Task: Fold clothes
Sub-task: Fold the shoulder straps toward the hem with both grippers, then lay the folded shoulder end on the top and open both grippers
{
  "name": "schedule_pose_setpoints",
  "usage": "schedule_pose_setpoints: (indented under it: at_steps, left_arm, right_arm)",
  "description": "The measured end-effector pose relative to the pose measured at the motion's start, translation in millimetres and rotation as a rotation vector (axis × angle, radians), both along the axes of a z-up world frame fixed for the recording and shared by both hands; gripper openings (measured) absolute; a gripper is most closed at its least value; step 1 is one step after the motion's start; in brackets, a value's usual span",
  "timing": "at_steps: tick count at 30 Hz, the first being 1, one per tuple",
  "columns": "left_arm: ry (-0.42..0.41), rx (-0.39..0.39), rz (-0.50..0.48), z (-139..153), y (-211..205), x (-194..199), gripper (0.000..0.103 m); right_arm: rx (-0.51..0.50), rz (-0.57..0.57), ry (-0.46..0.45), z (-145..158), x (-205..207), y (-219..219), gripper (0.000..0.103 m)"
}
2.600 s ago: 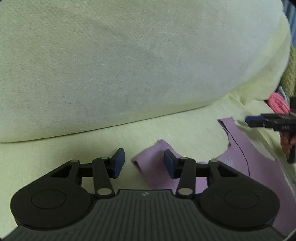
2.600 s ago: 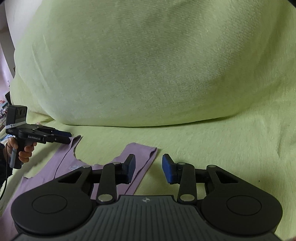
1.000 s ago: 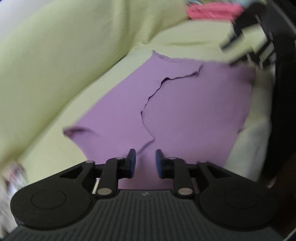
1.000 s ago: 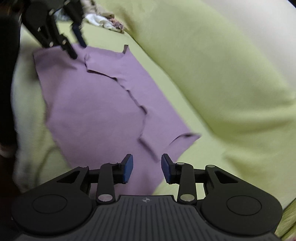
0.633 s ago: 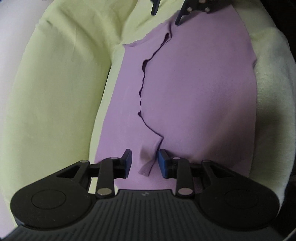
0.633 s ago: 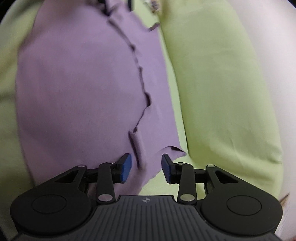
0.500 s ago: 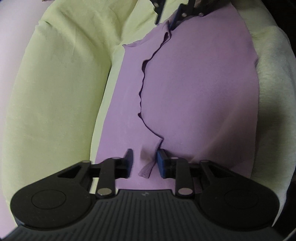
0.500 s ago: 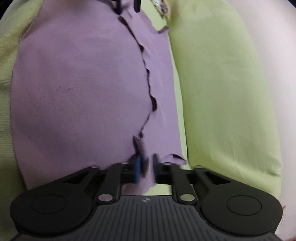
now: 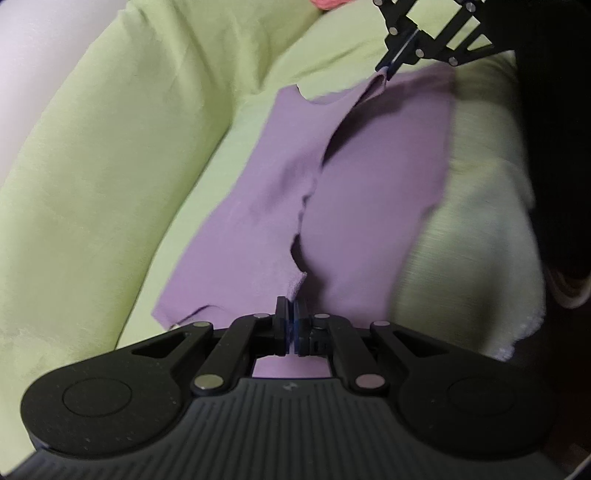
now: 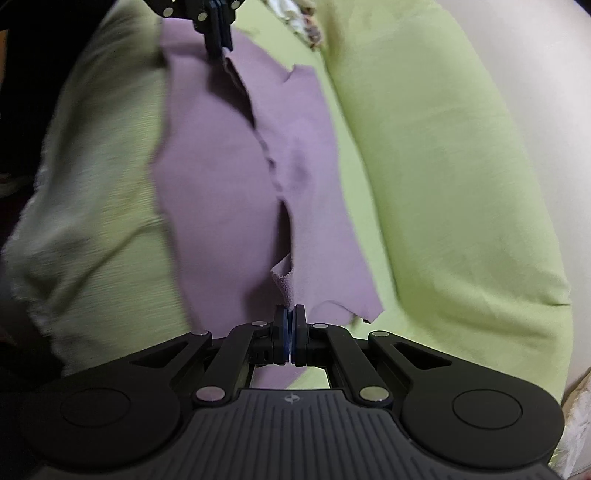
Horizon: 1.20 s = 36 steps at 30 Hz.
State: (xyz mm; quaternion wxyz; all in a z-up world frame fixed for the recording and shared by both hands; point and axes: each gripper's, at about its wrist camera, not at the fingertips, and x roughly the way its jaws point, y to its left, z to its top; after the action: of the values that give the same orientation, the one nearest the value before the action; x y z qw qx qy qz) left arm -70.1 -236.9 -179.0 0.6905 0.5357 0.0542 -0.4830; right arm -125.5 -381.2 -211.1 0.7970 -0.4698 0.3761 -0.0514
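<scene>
A purple sleeveless top [image 9: 369,177] lies on a light green sofa seat, its upper layer lifted along a wavy edge. My left gripper [image 9: 291,321] is shut on one strap end of the top. My right gripper [image 10: 290,321] is shut on the other strap end [image 10: 284,284]. Each gripper shows in the other's view: the right one at the top right of the left wrist view [image 9: 391,70], the left one at the top of the right wrist view [image 10: 218,40]. The top [image 10: 221,177] hangs slack between them.
A large light green back cushion [image 9: 110,155] runs along one side of the top, also in the right wrist view [image 10: 443,166]. The seat's front edge [image 9: 480,229] drops off on the other side. A pink garment [image 9: 328,3] and other clothes [image 10: 299,18] lie at the far ends.
Both grippers have closed on the strap ends and lifted them. The top's upper layer has risen off the seat.
</scene>
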Motion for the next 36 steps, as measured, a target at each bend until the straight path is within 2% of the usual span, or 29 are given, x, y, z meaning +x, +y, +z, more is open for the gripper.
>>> schedule_pose_setpoints:
  at_steps: [6, 11, 13, 16, 23, 27, 30, 31, 33, 36]
  left_arm:
    - [0.019, -0.013, 0.001, 2.3, 13.4, -24.2, 0.003]
    - [-0.011, 0.015, 0.005, -6.7, 5.4, -25.2, 0.003]
    - [-0.022, 0.021, 0.003, -9.1, 3.3, -27.5, 0.003]
    - [0.009, 0.001, 0.006, -3.3, 3.7, -29.6, 0.003]
    - [-0.016, 0.029, 0.005, -8.8, -1.7, -31.3, 0.003]
    - [-0.012, 0.042, 0.021, -11.9, -3.4, -32.0, 0.009]
    - [-0.014, 0.04, 0.005, -6.6, 0.3, -35.2, 0.009]
    - [0.016, 0.021, 0.009, 1.6, 3.1, -33.7, 0.009]
    - [0.08, -0.018, 0.02, 18.6, 8.6, -30.3, 0.009]
    - [0.178, -0.094, 0.069, 40.5, 8.0, -17.5, 0.009]
  right_arm:
    - [0.013, -0.041, -0.01, 6.2, -9.0, -5.0, 0.0]
    - [0.015, -0.024, 0.044, -7.1, 1.7, -10.0, 0.0]
    - [0.016, -0.019, 0.046, -8.5, 3.4, -10.3, 0.0]
    - [0.021, -0.031, 0.046, -6.3, 3.2, -5.3, 0.0]
    - [-0.001, -0.021, 0.064, -9.1, 4.4, -1.9, 0.0]
    - [-0.026, -0.028, 0.089, -11.6, -11.2, -1.3, 0.003]
    - [0.025, -0.069, 0.078, 7.3, -12.2, -2.4, 0.003]
    - [0.067, -0.089, 0.06, 17.4, -18.0, 3.3, 0.003]
    - [0.195, -0.145, 0.008, 35.3, -30.0, 4.2, 0.003]
    - [0.429, -0.252, -0.086, 58.2, -18.4, -16.1, 0.003]
